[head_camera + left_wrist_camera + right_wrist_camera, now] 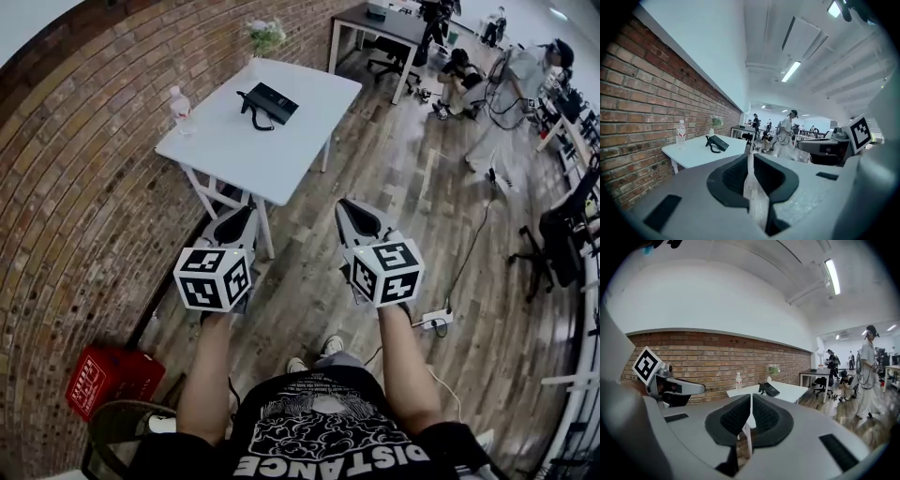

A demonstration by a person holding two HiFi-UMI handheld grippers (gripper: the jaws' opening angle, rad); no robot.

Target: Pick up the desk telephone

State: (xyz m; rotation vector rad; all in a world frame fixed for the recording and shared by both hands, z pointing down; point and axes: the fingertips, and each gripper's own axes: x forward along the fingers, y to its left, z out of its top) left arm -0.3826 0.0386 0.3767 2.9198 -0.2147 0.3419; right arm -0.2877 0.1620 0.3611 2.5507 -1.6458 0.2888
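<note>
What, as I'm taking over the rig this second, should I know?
Left tool: shut, empty, held over the floor short of the table.
Right tool: shut, empty, beside it.
Desk telephone: lies on the white table by the brick wall, a water bottle near it.
Done: nothing, telephone untouched.
Left: walk up, open a tool, grip and lift the telephone.

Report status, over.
Left tool, right tool shut, empty, short of white table. Desk telephone untouched on it. Water bottle apart, to its left.

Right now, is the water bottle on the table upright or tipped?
Upright: the water bottle stands cap up on the white table near the brick wall, apart from the desk telephone.
</note>
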